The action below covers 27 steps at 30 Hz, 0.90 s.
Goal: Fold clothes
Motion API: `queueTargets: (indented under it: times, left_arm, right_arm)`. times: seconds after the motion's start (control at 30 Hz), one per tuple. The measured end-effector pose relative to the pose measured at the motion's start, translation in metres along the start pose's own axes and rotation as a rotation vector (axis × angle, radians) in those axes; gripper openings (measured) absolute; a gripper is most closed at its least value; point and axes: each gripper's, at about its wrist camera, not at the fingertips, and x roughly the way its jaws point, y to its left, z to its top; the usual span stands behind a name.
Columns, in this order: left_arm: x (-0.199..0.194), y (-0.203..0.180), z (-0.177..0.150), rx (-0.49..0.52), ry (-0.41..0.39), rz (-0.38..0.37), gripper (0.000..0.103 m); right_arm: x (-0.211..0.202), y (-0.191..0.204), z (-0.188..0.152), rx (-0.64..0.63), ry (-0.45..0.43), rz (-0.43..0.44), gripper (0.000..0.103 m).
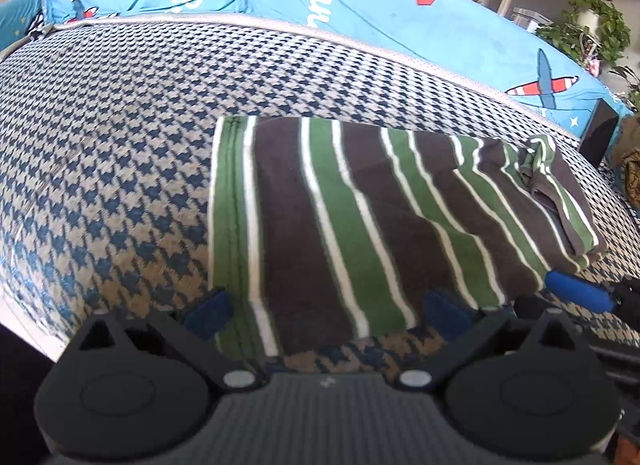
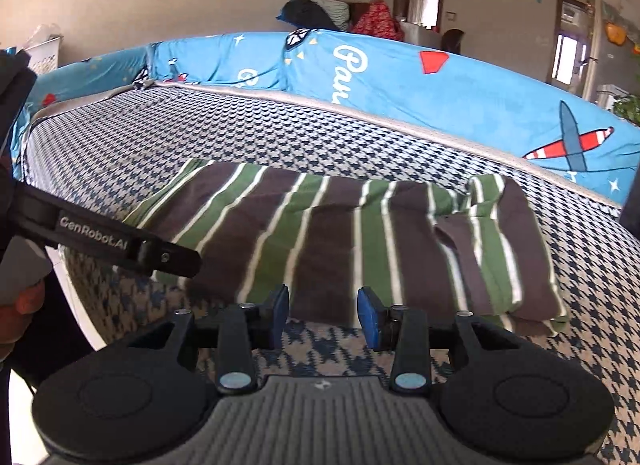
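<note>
A brown, green and white striped garment (image 1: 360,217) lies folded into a long strip on the houndstooth seat; it also shows in the right wrist view (image 2: 340,241). A sleeve end (image 1: 552,185) is bunched at its right end. My left gripper (image 1: 328,313) is open, its blue pads straddling the garment's near edge. My right gripper (image 2: 323,315) is open, just short of the garment's near edge, holding nothing. One right fingertip (image 1: 580,291) shows at the garment's near right corner in the left wrist view. The left gripper's arm (image 2: 120,243) crosses the garment's left end.
The seat is a houndstooth-covered cushion (image 1: 120,145) with a blue printed backrest cover (image 1: 360,13) behind it. The seat's front edge drops off at the lower left (image 1: 24,329). Potted plants (image 1: 592,29) and a dark object (image 1: 600,137) stand at the right.
</note>
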Motion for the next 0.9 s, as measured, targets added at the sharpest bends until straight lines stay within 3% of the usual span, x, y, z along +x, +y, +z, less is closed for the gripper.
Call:
queueTargets:
  times: [0.27, 0.4, 0.9]
  left_arm:
    - [-0.007, 0.04, 0.001, -0.139, -0.008, 0.067, 0.103]
    - [-0.008, 0.055, 0.004, -0.214, 0.007, 0.042, 0.103]
    - [-0.006, 0.057, -0.002, -0.238, 0.076, -0.004, 0.103]
  right_arm:
    - [0.014, 0.031, 0.002, -0.065, 0.003, 0.099, 0.038]
    - [0.02, 0.051, 0.004, -0.115, -0.007, 0.146, 0.038]
    - [0.042, 0.113, 0.001, -0.314, -0.022, 0.225, 0.038]
